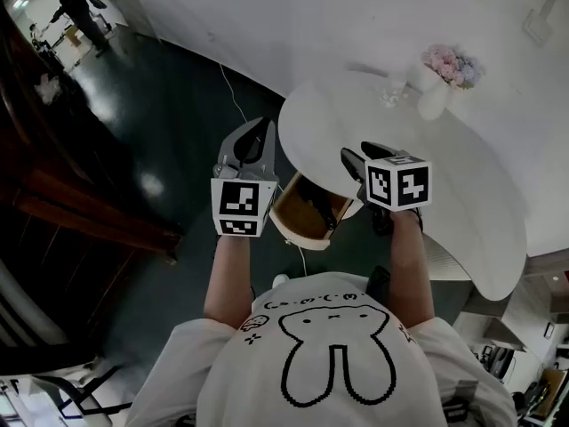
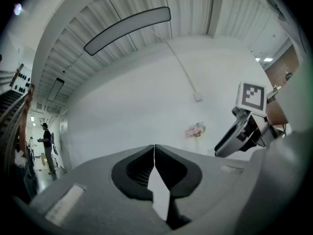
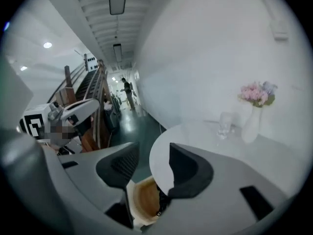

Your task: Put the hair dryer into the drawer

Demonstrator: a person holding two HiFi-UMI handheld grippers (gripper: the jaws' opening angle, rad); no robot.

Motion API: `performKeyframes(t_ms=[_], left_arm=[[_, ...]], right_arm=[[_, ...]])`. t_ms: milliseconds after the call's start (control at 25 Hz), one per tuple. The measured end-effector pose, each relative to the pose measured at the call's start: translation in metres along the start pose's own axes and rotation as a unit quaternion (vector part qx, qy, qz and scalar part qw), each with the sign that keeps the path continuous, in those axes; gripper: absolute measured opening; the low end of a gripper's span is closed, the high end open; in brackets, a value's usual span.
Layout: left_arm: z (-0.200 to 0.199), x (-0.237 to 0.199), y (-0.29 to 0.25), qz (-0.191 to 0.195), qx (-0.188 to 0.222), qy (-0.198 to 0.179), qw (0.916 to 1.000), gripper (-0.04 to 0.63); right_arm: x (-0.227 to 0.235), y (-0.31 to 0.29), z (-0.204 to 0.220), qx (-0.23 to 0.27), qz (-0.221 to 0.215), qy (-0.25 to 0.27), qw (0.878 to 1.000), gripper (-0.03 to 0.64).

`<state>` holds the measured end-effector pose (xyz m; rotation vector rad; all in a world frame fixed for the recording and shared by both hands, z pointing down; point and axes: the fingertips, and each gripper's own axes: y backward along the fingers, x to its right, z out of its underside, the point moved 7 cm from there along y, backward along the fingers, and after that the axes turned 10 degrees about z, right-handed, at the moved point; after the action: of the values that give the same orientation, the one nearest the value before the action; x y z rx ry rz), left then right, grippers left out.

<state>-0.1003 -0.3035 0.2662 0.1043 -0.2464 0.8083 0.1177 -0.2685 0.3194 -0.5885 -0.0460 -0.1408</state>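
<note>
A wooden drawer [image 1: 293, 216] stands pulled out from under the round white table [image 1: 444, 194]. Inside it lies a black object [image 1: 322, 206] that looks like the hair dryer; most of it is hidden by the table edge. The right gripper view shows the same drawer [image 3: 143, 199] below the jaws. My right gripper [image 1: 357, 164] hovers above the drawer and table edge, open, with nothing between its fingers [image 3: 151, 163]. My left gripper [image 1: 253, 140] is held up to the left of the drawer, pointing level; its jaws [image 2: 154, 153] are shut and empty.
At the table's far side stand a white vase of pink flowers [image 1: 440, 83] and a glass [image 1: 391, 92]. A white cord [image 1: 300, 258] hangs below the drawer toward the dark floor. A wooden stair rail [image 1: 80, 207] runs at left. A person [image 1: 76, 12] stands far off.
</note>
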Motion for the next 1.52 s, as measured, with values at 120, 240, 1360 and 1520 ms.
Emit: performKeyframes(t_ms=[120, 240, 1360, 1520], left_arm=[[-0.012, 0.002, -0.003, 0.006, 0.012, -0.011, 0.9999, 0.018], [-0.022, 0.004, -0.004, 0.01, 0.023, -0.02, 0.9995, 0.018], [-0.09, -0.016, 0.027, -0.037, 0.108, -0.048, 0.9923, 0.018], [-0.093, -0.02, 0.031, -0.045, 0.113, -0.048, 0.9914, 0.018]], right_arm=[[0.004, 0.02, -0.021, 0.066, 0.015, -0.007, 0.998, 0.132], [0.009, 0.042, -0.036, 0.135, 0.017, -0.028, 0.99, -0.003], [0.004, 0.15, -0.088, 0.413, 0.135, 0.131, 0.891, -0.005], [0.005, 0.15, -0.086, 0.407, 0.142, 0.137, 0.892, -0.005]])
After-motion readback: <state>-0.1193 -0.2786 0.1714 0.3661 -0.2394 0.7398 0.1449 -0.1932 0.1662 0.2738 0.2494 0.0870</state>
